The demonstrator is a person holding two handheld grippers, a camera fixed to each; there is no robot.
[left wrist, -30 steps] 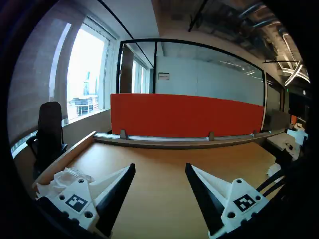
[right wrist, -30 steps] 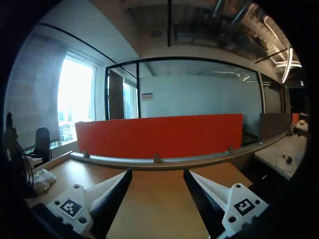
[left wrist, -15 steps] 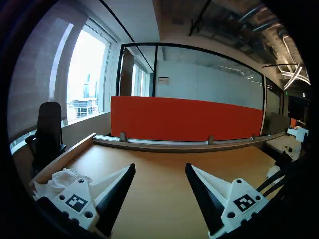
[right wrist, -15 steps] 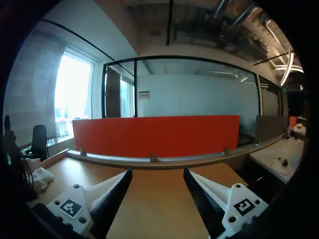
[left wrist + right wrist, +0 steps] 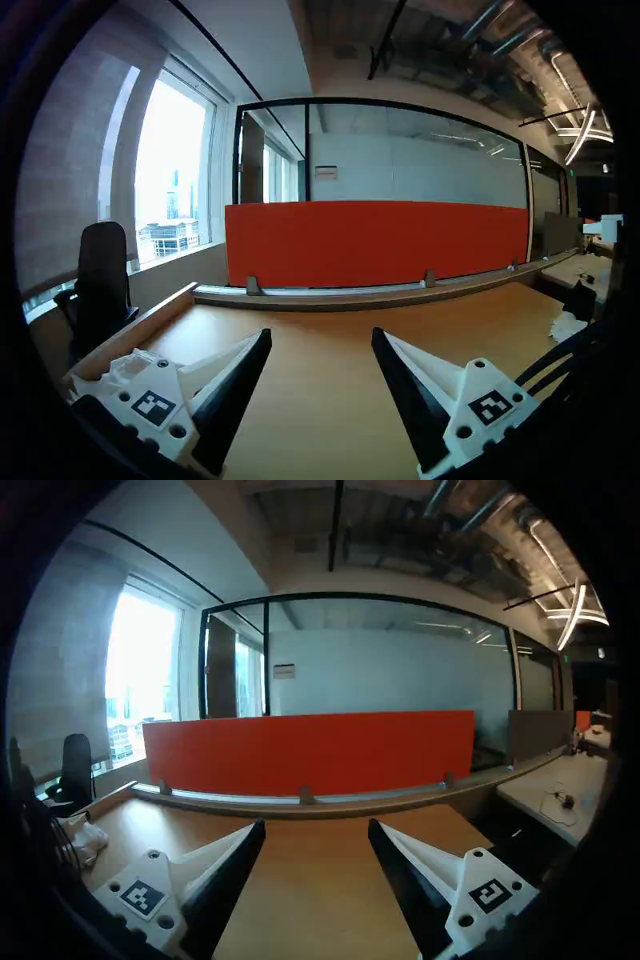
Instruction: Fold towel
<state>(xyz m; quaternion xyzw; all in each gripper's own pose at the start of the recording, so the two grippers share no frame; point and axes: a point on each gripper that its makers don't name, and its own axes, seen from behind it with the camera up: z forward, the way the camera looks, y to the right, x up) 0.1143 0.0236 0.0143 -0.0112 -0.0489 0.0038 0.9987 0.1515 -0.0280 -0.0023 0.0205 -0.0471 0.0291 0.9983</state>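
Note:
A crumpled white towel (image 5: 120,364) lies at the desk's left edge, mostly hidden behind my left gripper's left finger (image 5: 200,384). The left gripper (image 5: 320,334) is open above the bare wooden desk (image 5: 320,376) with nothing between its fingers. In the right gripper view the crumpled white towel (image 5: 86,838) sits far left on the desk, well apart from the fingers. My right gripper (image 5: 316,824) is also open and holds nothing, over the wooden desk (image 5: 316,888).
An orange divider panel (image 5: 376,240) runs along the desk's far edge. A black chair (image 5: 100,280) stands left, by the window. A small white crumpled thing (image 5: 566,326) and a black object (image 5: 580,302) lie far right. Black cables (image 5: 40,832) hang at left.
Both views have swung slightly: the towel has slid further behind the left finger in the left gripper view and further left in the right gripper view. Both grippers stay open.

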